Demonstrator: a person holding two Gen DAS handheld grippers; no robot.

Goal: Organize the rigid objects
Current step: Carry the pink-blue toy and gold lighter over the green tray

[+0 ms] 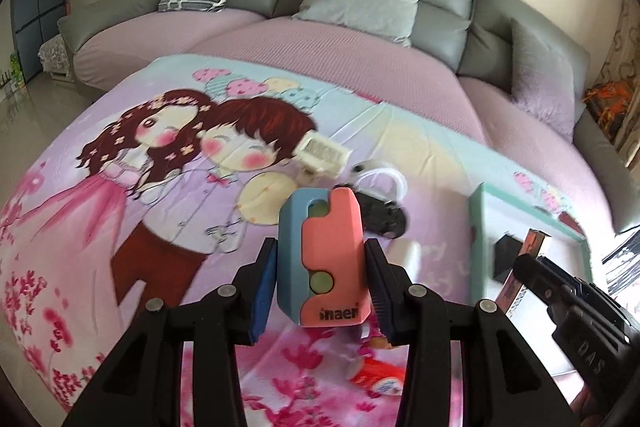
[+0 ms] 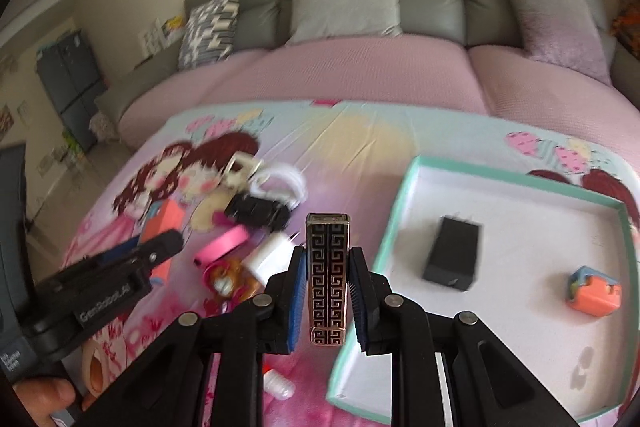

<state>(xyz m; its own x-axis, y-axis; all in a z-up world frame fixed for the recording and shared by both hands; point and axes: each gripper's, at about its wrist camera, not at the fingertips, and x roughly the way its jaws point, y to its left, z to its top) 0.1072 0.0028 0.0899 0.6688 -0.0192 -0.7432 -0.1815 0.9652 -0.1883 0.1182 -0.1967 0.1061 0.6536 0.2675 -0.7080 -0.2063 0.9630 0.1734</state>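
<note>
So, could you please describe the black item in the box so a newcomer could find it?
On the cartoon-print sheet lies a shallow teal-rimmed white box. Inside, left of centre, sits a plain matte black rectangular charger block; its only neighbour is a smaller orange-and-blue block.

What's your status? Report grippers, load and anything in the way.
Left gripper shut on pink-and-blue block. Right gripper shut on patterned case. Tray holds black charger and a small block. Path to tray clear.
</note>
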